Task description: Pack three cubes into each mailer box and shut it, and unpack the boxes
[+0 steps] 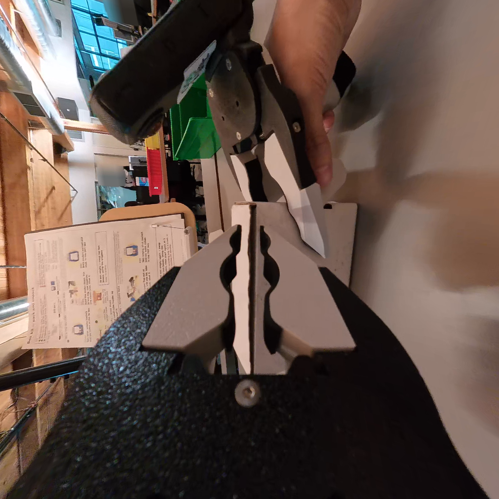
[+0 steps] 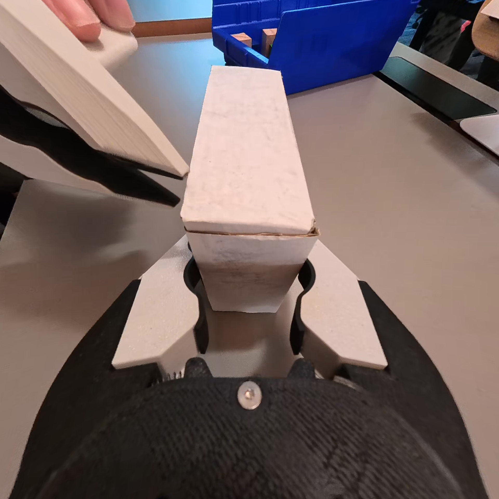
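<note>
Steadying the white mailer box on the counter, the right gripper clamps its near end (lid looks shut); left gripper is pinched closed on a box wall edge. Blue bin behind holds wooden cubes.

My right gripper clamps the near end of the white mailer box, lid down, lying on the grey table. Left of the box, my left gripper has its fingertips at the box's side edge, nearly closed. Beyond the box stands a blue bin with wooden cubes showing inside.
</note>
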Tool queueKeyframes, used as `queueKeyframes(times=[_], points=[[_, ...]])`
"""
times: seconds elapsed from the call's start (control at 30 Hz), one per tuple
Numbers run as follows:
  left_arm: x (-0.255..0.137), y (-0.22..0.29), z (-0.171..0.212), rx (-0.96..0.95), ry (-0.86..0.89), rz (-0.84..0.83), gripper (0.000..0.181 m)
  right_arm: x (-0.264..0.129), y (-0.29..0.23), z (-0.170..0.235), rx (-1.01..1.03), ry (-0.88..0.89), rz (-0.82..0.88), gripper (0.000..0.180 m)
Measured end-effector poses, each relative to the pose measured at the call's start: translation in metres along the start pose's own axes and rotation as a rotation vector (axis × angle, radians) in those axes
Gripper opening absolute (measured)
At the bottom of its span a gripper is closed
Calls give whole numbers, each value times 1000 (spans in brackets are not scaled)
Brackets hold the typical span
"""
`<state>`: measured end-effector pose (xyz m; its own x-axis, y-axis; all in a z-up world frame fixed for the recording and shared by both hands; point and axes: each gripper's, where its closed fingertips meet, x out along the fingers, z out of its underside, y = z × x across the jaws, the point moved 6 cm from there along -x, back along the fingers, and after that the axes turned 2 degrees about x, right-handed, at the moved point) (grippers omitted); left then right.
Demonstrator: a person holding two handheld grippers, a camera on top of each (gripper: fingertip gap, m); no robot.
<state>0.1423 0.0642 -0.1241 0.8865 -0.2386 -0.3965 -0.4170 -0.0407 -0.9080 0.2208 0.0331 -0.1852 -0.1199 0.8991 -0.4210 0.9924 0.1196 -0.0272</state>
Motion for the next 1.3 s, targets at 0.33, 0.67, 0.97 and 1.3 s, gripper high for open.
queueKeyframes(times=[0.33,0.67,0.97,1.3], points=[[4,-5,1,39,-35,4,9,0,-2,1,-19,-5,5,74],[5,-26,-2,55,-89,-19,0,0,-5,1,-81,-72,-6,73],[-12,-27,43,-14,-150,-18,27,-1,-3,1,-47,-10,-30,73],[-37,-22,113,-284,-139,42,1,0,-4,1,-84,-66,-92,73]])
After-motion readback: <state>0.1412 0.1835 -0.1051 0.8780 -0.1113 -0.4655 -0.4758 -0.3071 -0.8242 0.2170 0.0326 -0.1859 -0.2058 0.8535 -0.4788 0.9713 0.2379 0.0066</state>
